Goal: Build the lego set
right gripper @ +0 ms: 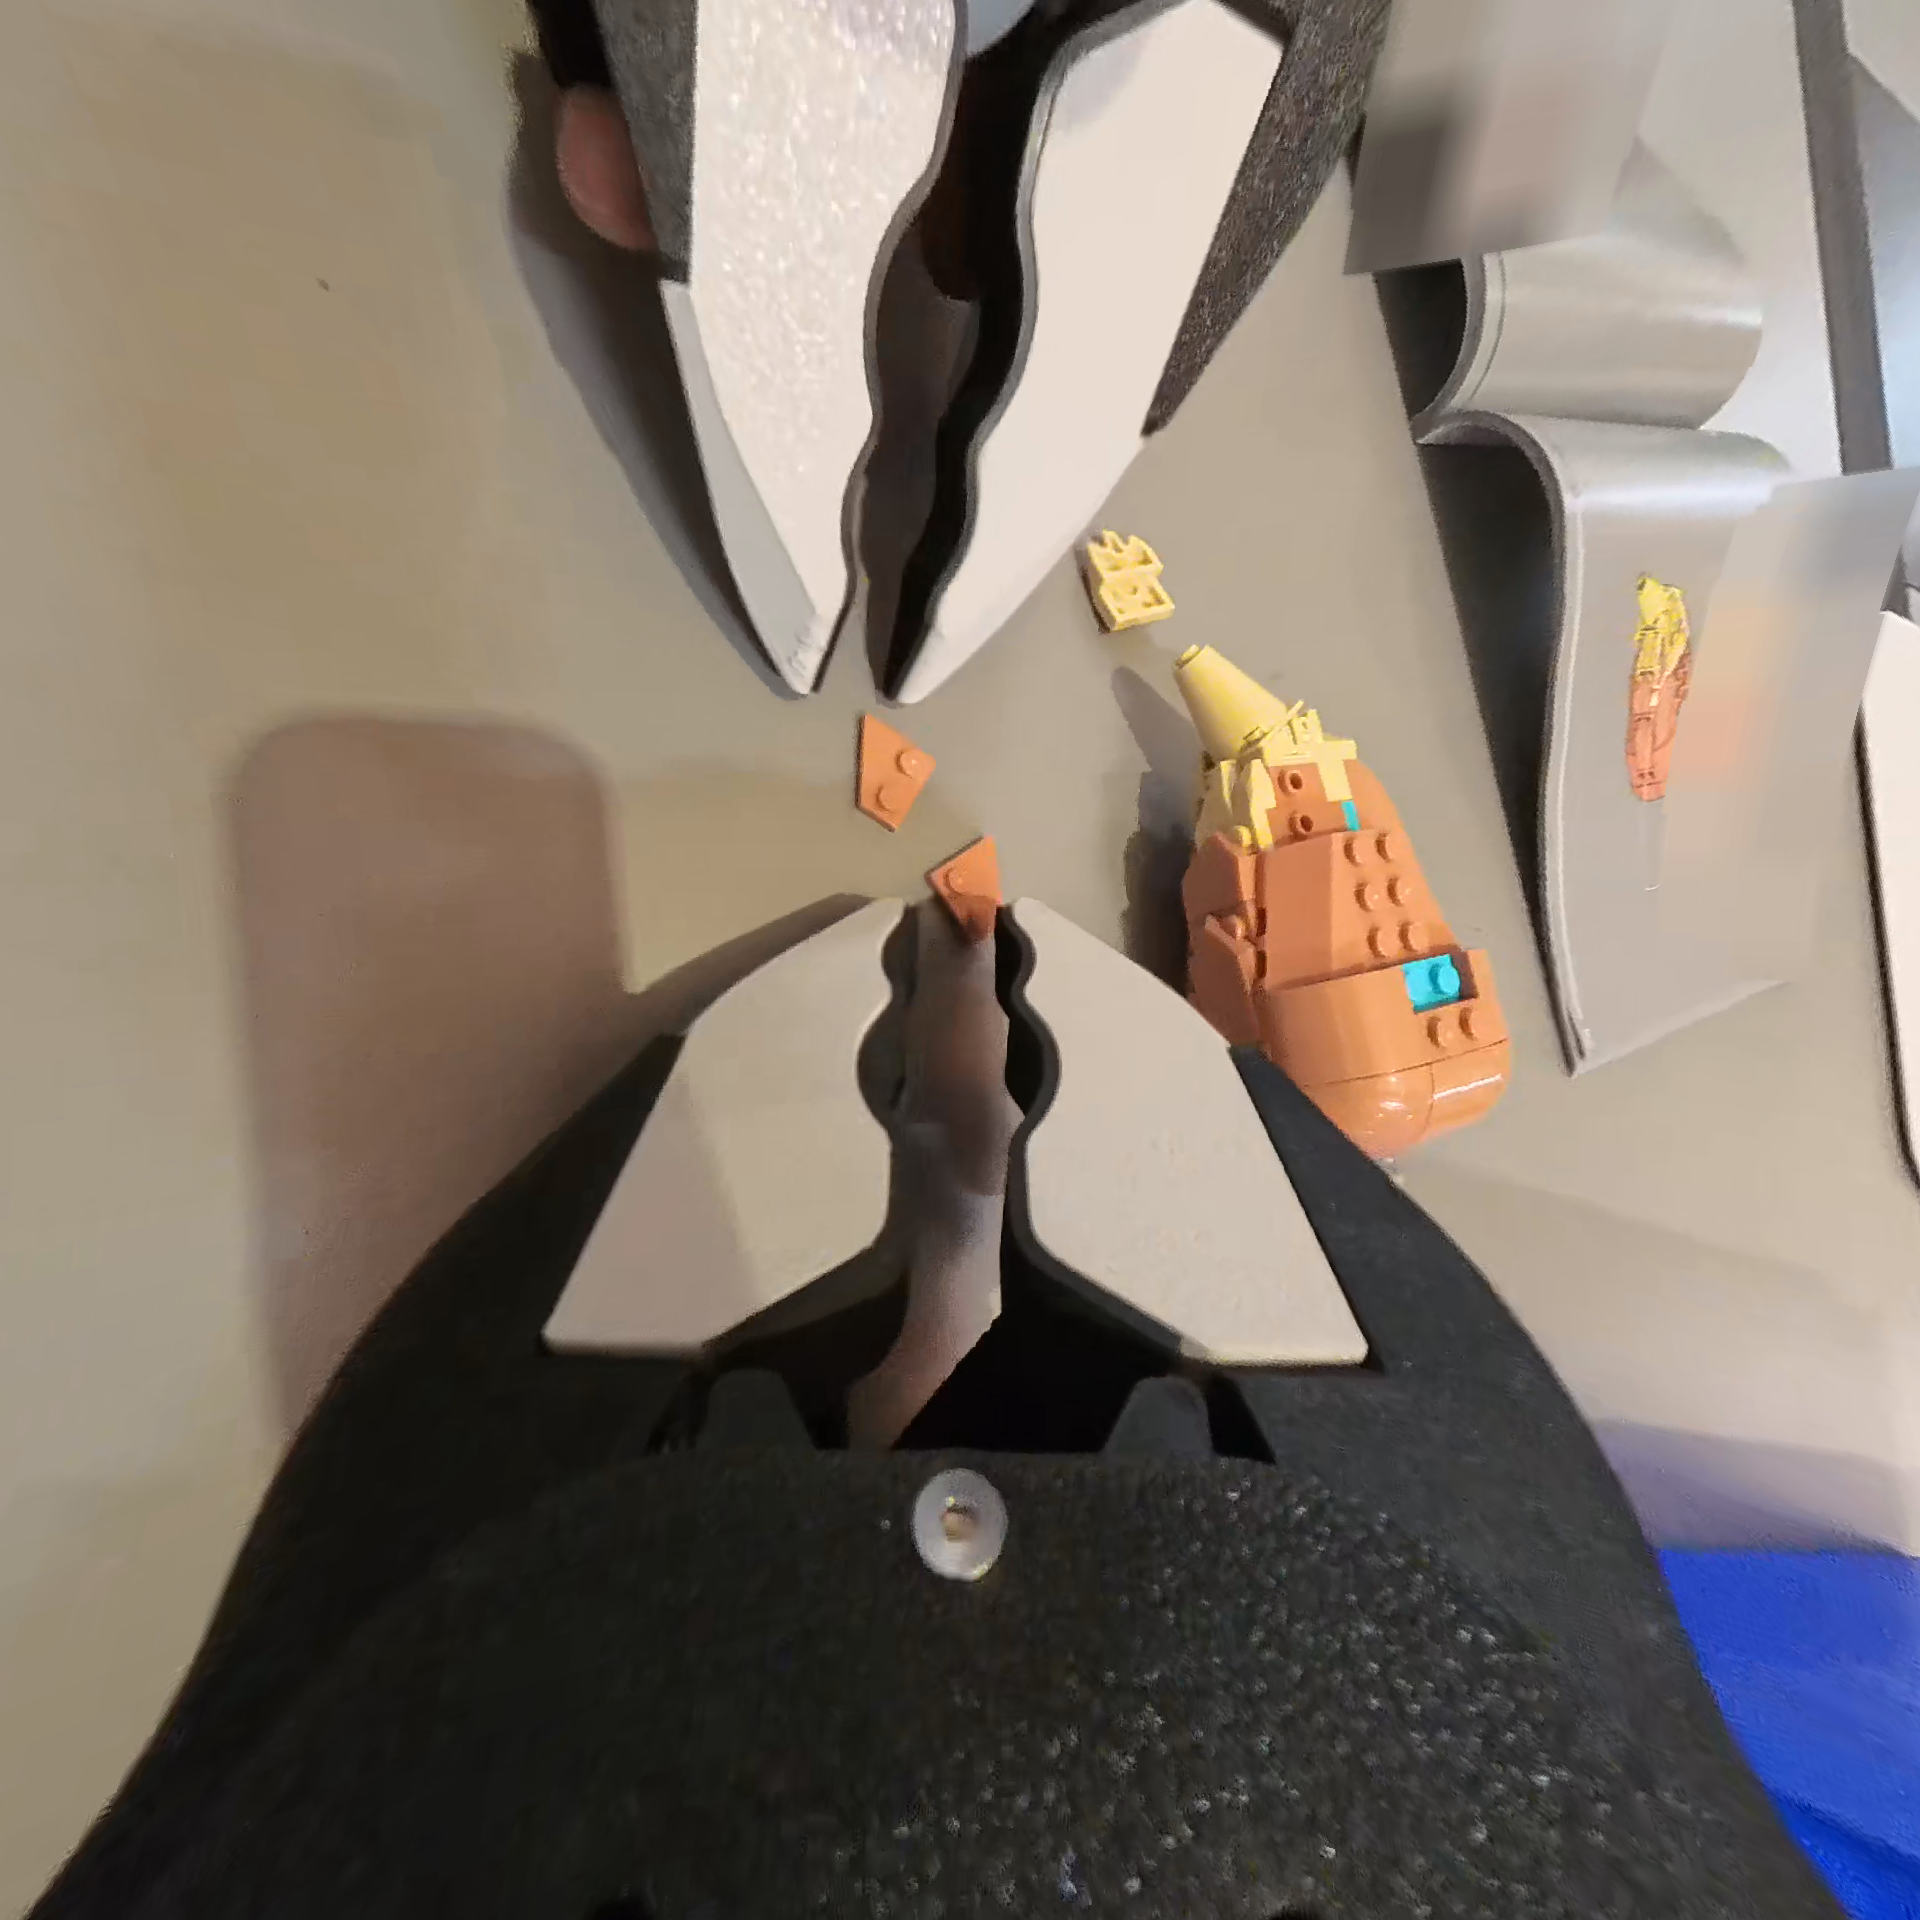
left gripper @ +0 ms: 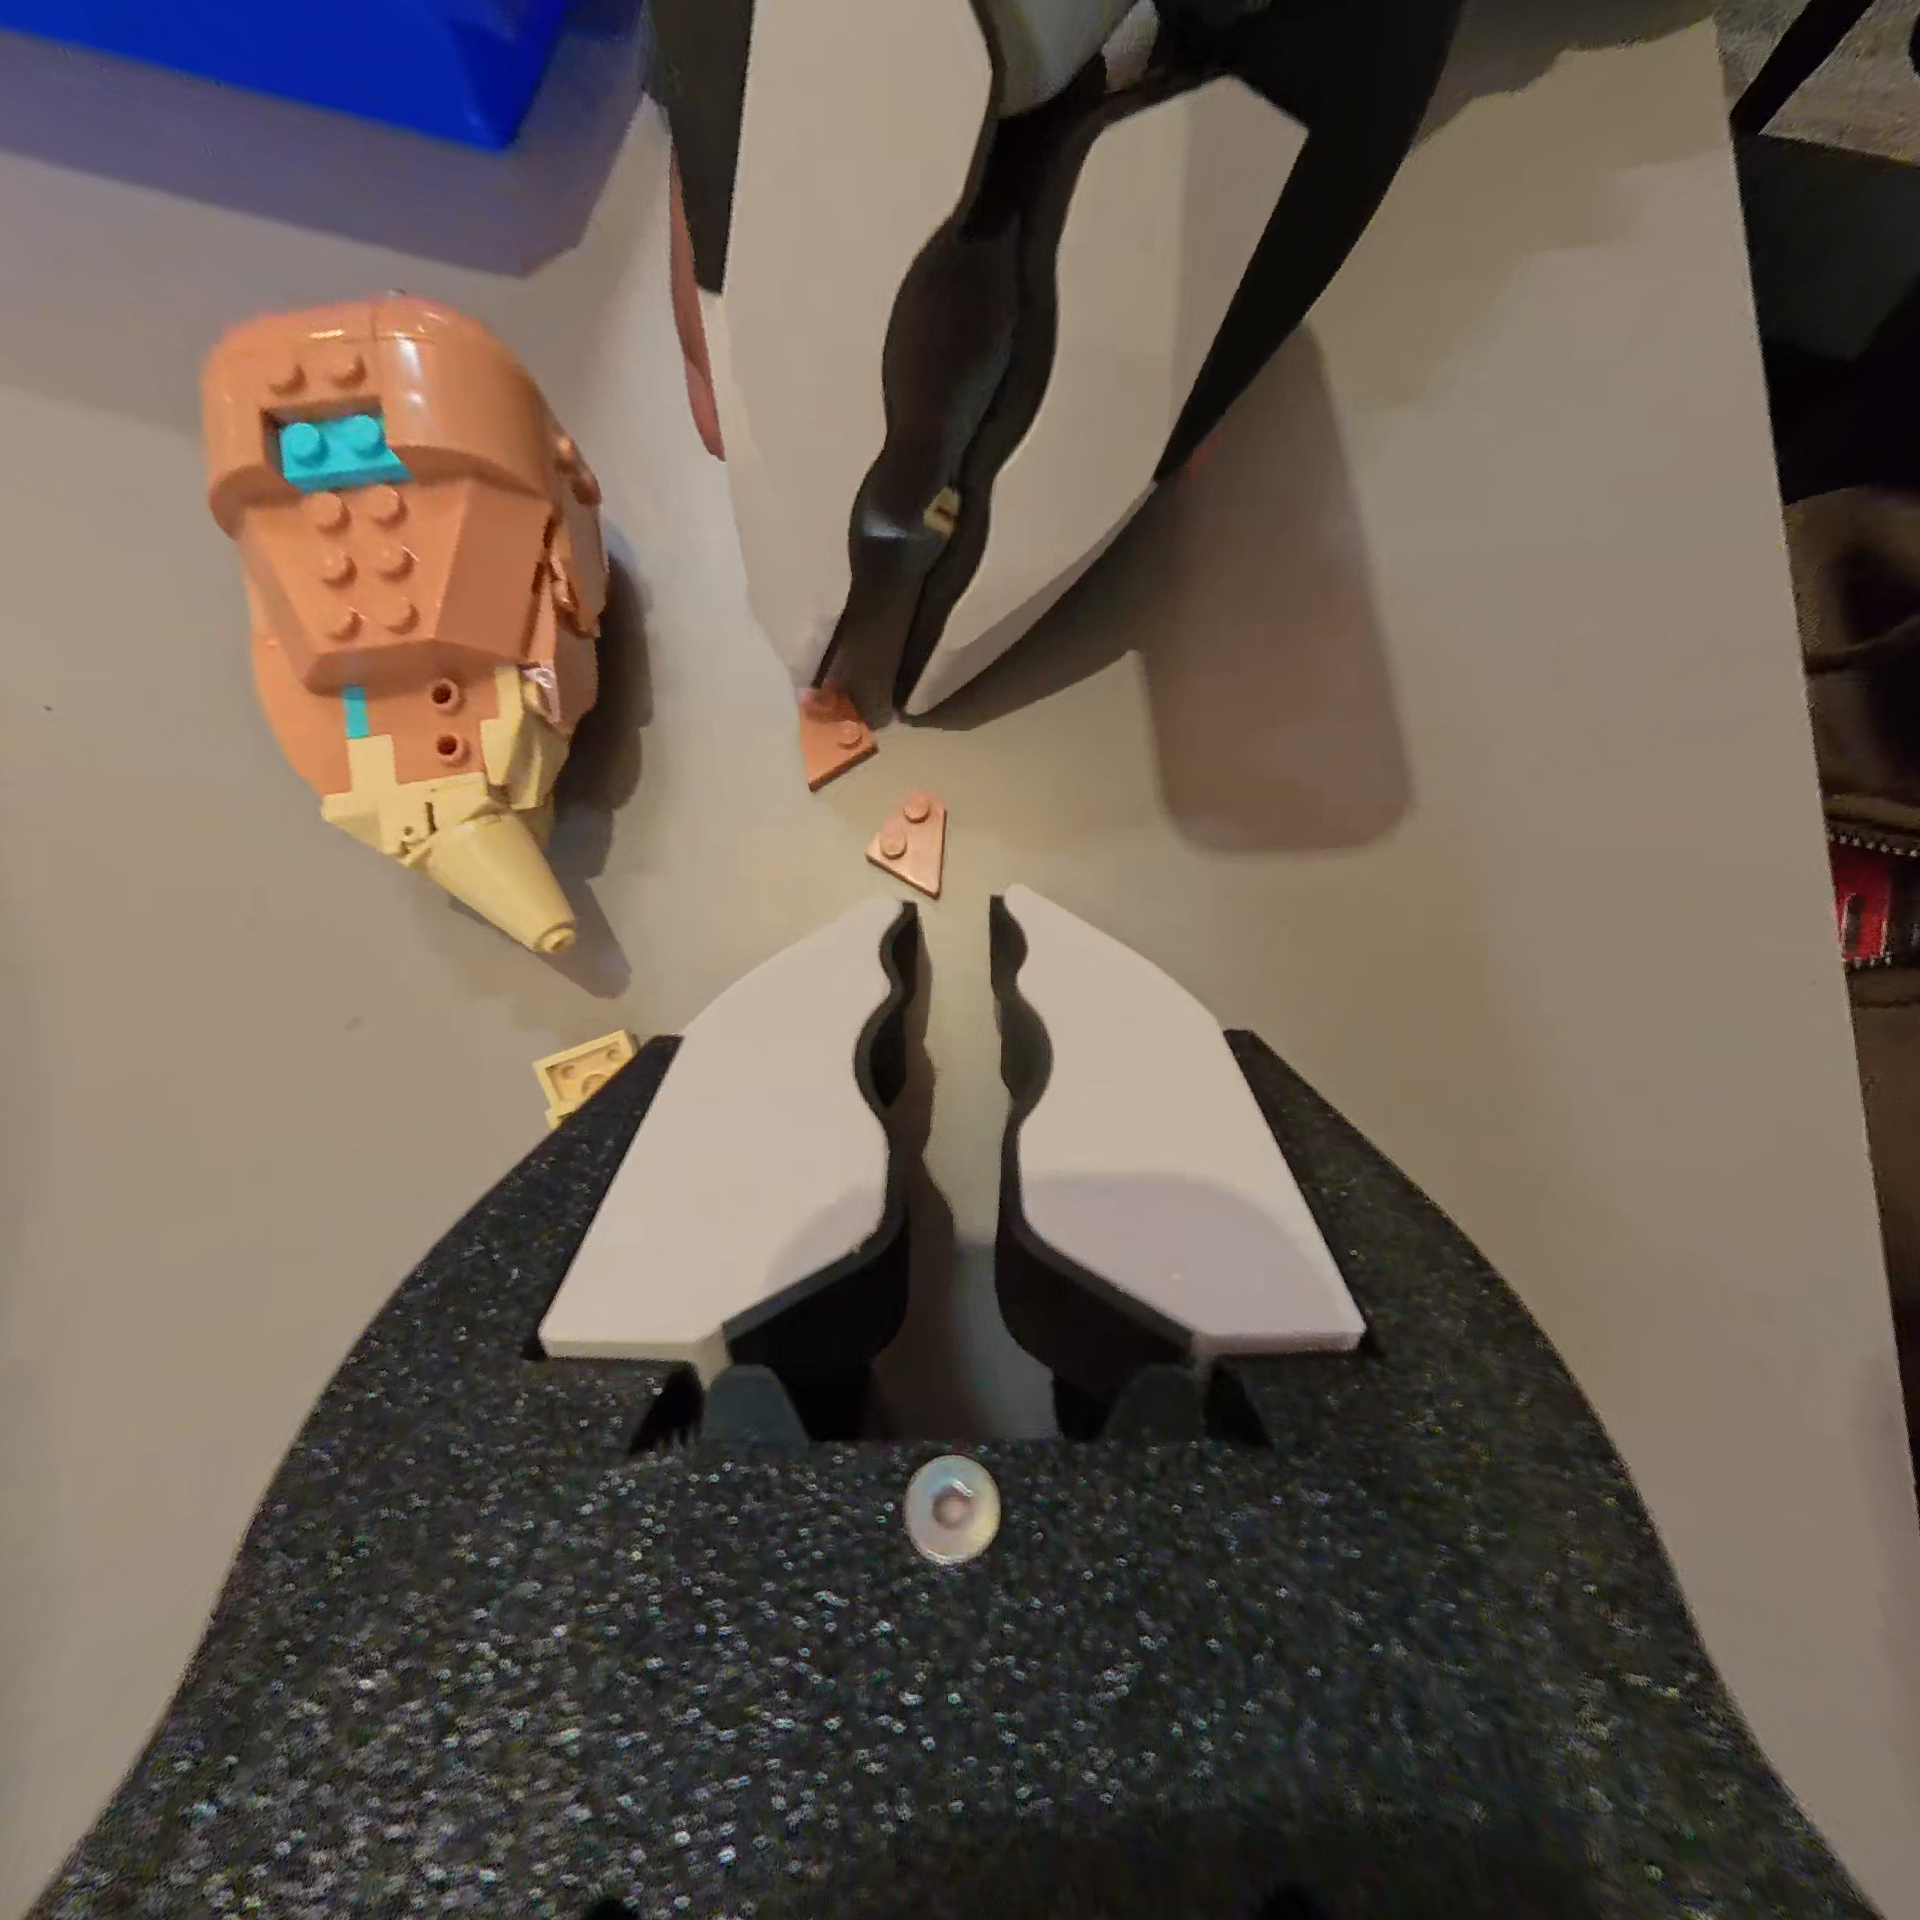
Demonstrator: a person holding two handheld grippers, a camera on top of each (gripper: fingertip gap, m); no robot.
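Note:
A brown Lego model [left gripper: 405,582] with a tan cone nose and a teal piece lies on the grey table; it also shows in the right wrist view [right gripper: 1340,935]. Two small brown wedge plates lie between the grippers. My left gripper [left gripper: 956,906] is narrowly open and empty, its tips just short of one plate [left gripper: 909,842], also seen from the right wrist [right gripper: 888,774]. My right gripper [right gripper: 958,914] is narrowly open, with a corner of the other, tilted plate [right gripper: 966,883] at its tips. In the left wrist view that plate [left gripper: 840,746] lies at the right gripper's tips [left gripper: 873,712].
A small tan piece [left gripper: 582,1075] lies beside my left gripper, and also shows in the right wrist view [right gripper: 1127,587]. An open instruction booklet [right gripper: 1662,727] lies past the model. A blue bin [left gripper: 312,62] stands behind the model. The table edge [left gripper: 1766,623] runs down the right, with dark items beyond. The gap from one gripper's tips to the other's is roughly 4 cm.

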